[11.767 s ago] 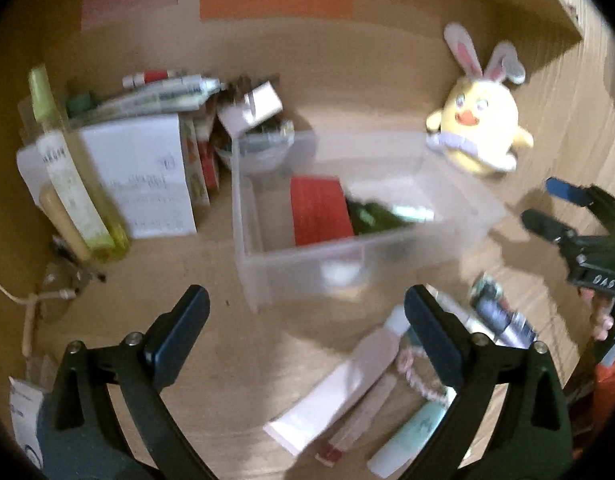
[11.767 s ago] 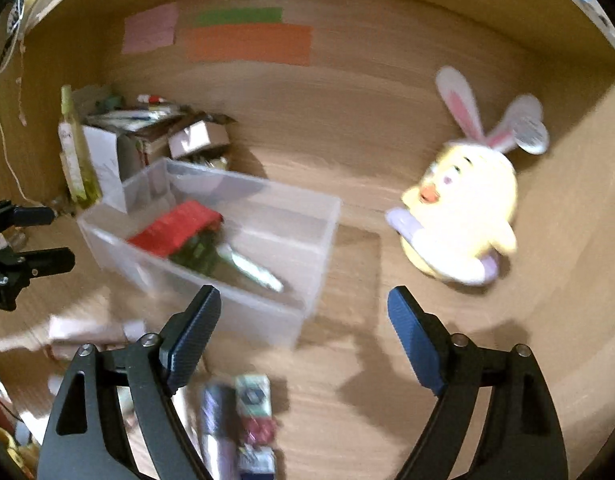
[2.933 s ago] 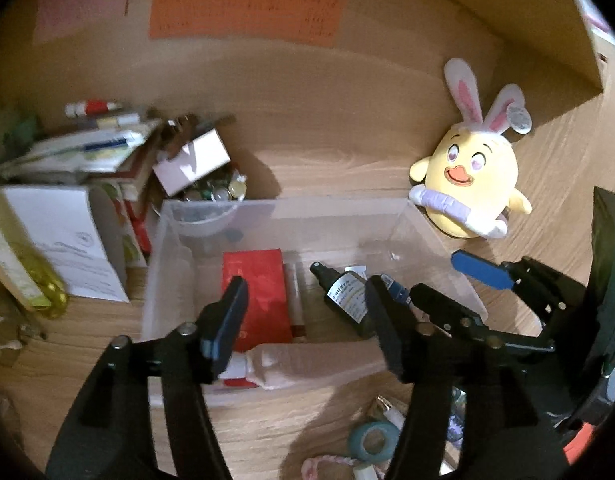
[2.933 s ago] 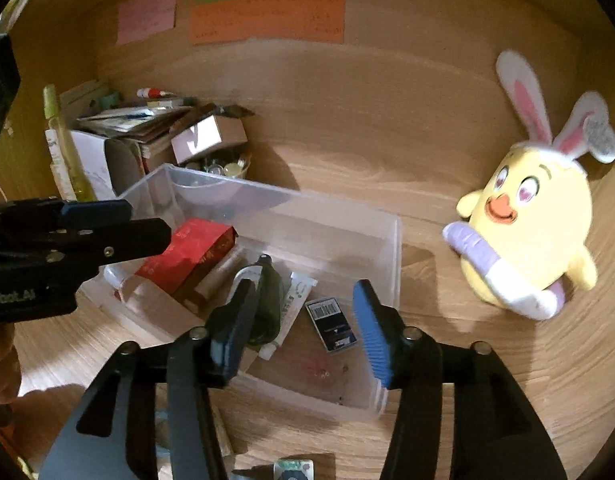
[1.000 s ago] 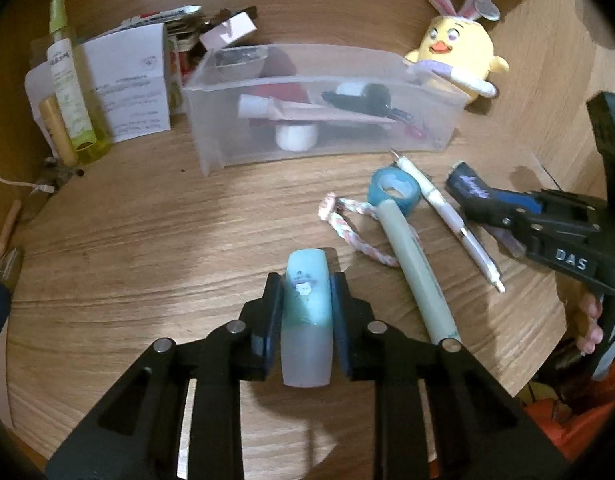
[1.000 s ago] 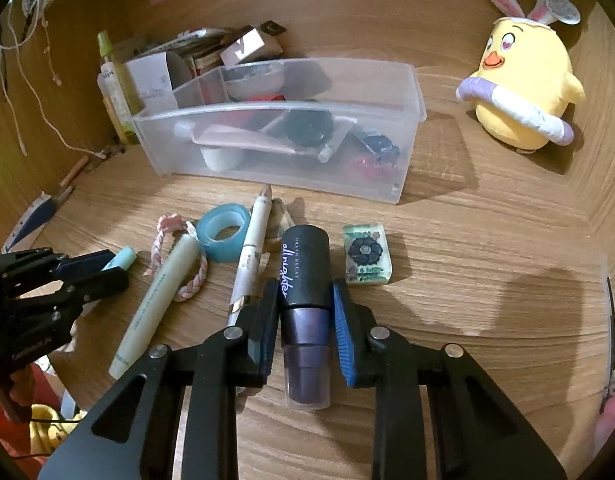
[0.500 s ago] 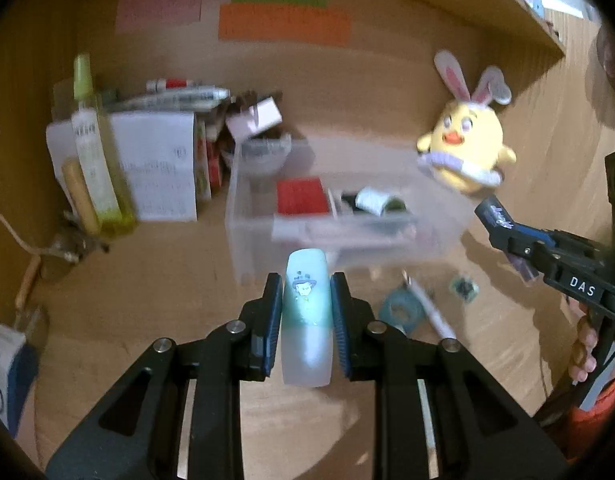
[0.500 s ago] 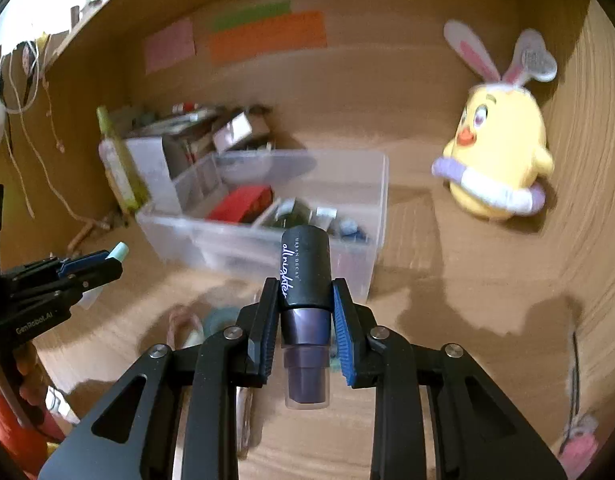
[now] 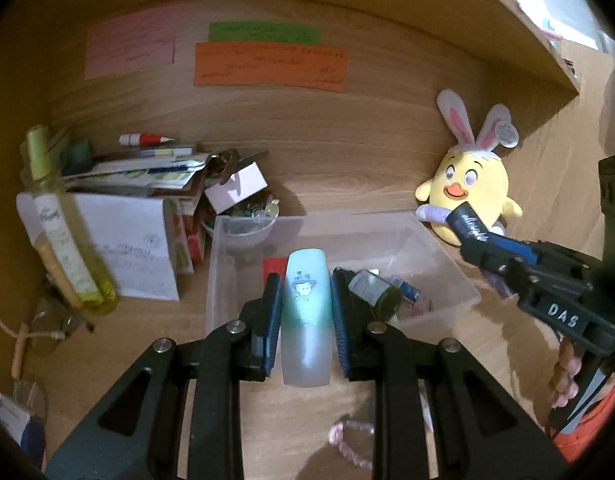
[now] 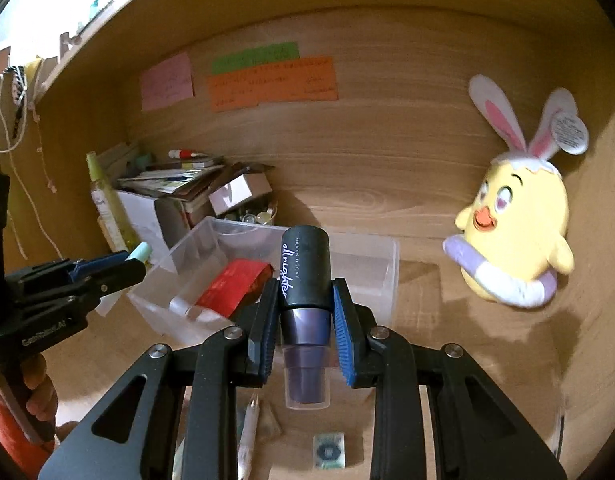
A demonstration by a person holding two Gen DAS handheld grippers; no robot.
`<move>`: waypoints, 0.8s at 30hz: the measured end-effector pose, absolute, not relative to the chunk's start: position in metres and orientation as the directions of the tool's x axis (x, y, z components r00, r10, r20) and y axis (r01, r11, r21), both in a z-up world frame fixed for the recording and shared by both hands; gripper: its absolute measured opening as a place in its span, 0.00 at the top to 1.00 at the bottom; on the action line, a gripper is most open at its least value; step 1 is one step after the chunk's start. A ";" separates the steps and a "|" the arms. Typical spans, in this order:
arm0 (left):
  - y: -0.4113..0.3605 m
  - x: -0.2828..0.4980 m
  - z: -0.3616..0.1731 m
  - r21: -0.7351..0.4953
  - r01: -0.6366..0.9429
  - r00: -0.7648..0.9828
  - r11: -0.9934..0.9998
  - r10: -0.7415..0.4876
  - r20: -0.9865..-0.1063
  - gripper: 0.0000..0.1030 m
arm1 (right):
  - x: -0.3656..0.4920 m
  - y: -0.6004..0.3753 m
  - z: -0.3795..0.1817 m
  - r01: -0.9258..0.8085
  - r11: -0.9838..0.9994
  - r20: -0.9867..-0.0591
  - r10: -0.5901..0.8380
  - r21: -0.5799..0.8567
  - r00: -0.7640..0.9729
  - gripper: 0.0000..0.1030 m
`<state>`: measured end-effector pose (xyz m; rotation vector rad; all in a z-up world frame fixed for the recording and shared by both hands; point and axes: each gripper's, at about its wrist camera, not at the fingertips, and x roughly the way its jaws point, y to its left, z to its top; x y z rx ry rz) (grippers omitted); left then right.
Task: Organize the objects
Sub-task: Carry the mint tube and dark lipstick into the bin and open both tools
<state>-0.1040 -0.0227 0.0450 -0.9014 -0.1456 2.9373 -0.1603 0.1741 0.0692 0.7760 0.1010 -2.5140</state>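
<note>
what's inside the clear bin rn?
Clear bin holds a red box, a dark bottle and a white tube. The grippers' held bottles cover its middle.

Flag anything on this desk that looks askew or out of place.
The small white box tilts on the cluttered pile behind the clear bin. Items lie jumbled inside the bin. A pen and a small square packet lie loose on the desk.

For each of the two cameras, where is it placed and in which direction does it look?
Left wrist: on the left gripper, looking forward over the teal tube toward the clear bin; the right gripper shows at right.
Right wrist: on the right gripper, looking over the dark bottle; the left gripper shows at left.
Shared: bin, chick plush, sticky notes.
</note>
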 end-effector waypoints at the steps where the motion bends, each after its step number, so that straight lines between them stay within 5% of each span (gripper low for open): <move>1: -0.022 -0.111 0.045 -0.114 -0.041 -0.822 -0.993 0.099 -0.562 0.77 | -0.164 0.172 0.068 0.488 -0.870 -0.551 -0.444 0.075 -0.707 0.77; 24: -0.002 -0.185 0.001 -0.199 -0.122 -0.660 -0.972 0.229 -0.716 0.77 | -0.228 0.142 0.007 0.489 -0.872 -0.738 -0.333 0.004 -0.587 0.77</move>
